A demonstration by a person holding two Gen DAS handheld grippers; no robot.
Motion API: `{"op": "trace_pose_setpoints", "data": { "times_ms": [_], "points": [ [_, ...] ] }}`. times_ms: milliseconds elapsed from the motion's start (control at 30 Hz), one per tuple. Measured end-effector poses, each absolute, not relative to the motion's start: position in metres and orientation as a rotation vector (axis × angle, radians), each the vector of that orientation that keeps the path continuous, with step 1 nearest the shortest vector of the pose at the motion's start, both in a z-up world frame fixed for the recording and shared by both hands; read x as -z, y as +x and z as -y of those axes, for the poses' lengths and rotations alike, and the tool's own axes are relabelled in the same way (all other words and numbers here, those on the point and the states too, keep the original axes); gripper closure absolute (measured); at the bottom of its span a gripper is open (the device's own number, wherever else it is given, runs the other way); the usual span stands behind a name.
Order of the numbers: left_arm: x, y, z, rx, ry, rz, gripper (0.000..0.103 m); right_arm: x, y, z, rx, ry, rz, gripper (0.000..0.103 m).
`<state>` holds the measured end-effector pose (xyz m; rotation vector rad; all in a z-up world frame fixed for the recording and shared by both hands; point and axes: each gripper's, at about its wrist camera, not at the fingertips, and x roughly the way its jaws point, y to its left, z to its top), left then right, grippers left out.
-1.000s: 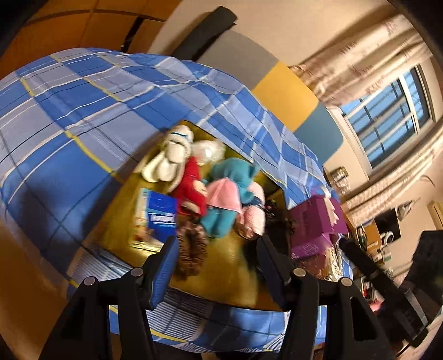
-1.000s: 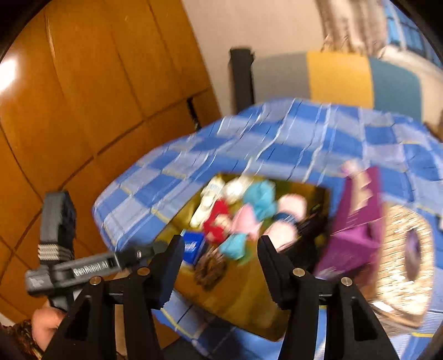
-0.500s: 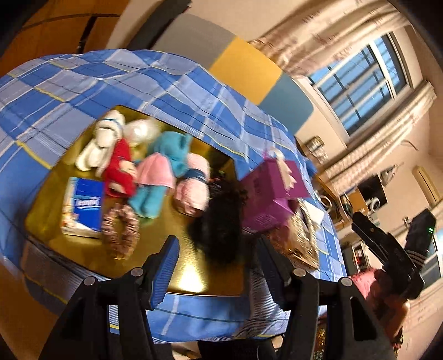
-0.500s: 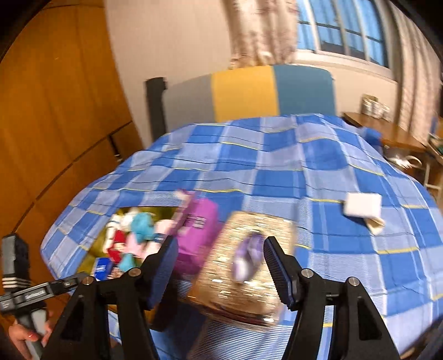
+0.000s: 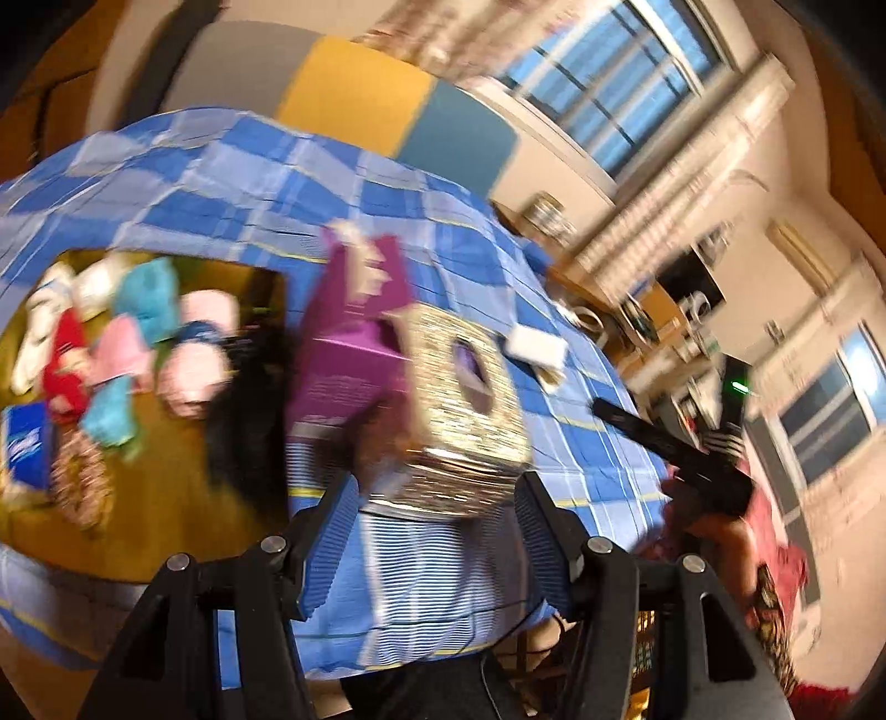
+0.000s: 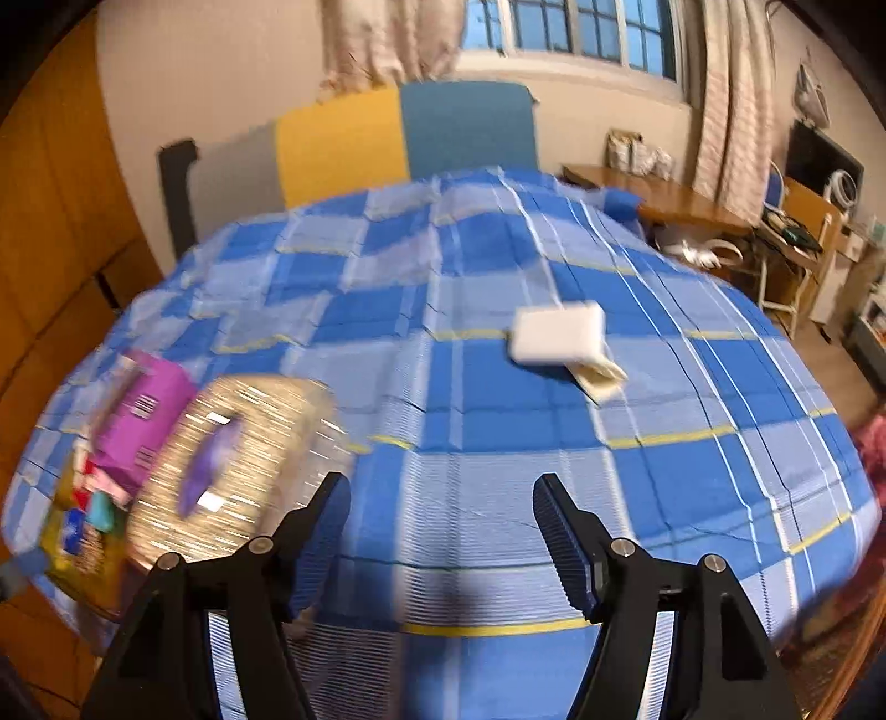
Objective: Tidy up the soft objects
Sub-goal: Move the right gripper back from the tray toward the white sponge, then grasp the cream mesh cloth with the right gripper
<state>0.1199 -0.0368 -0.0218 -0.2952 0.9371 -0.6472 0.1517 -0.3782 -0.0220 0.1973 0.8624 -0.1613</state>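
Soft toys (image 5: 127, 354) sit bunched on the gold tray (image 5: 166, 498) at mid-left of the left wrist frame, none in either tongs. Left tongs (image 5: 434, 531): jaws partly apart, nothing between the pads, bottom centre of frame, hanging over the near edge of the blue checked bedspread (image 5: 266, 183). Just above them in frame: glittery gold tissue box (image 5: 459, 410) with an oval slot on top, tilted, butted against an open purple carton (image 5: 349, 360). Black fuzzy item (image 5: 243, 421) is left of the carton, on the tray. Toys are blurred; red, teal, pink and white ones readable, plus a blue tissue pack (image 5: 25, 448) and a leopard-print ring (image 5: 83, 482) at far left. Right tongs (image 6: 443, 531): jaws opening, nothing between them, bottom centre of the right wrist frame over bare bedspread (image 6: 498, 432). Tissue box (image 6: 232, 471) and purple carton (image 6: 144, 426) lie lower left there, the tray (image 6: 83, 570) mostly hidden behind them at the left edge. White folded pad (image 6: 559, 335) with a cream piece (image 6: 601, 379) under its corner lies upper right of centre, well apart from the rest. Right tongs (image 5: 670, 443) also show as a dark bar at right of the left wrist frame, with the person's hand (image 5: 714, 526) below it. Headboard (image 6: 404, 138) in grey, yellow and teal is at the top, with a window (image 6: 570, 27) above.
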Motion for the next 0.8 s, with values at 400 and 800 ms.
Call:
{"op": "trace_pose_setpoints", "data": {
  "times_ms": [400, 800],
  "points": [
    [0.023, 0.126, 0.145, 0.819, -0.114, -1.000, 0.044, 0.102, 0.181, 0.506, 0.293, 0.308, -1.000, 0.034],
    [0.021, 0.141, 0.182, 0.818, -0.108, -1.030, 0.044, 0.122, 0.280, 0.550, 0.290, 0.213, -0.977, 0.037]
  ]
}}
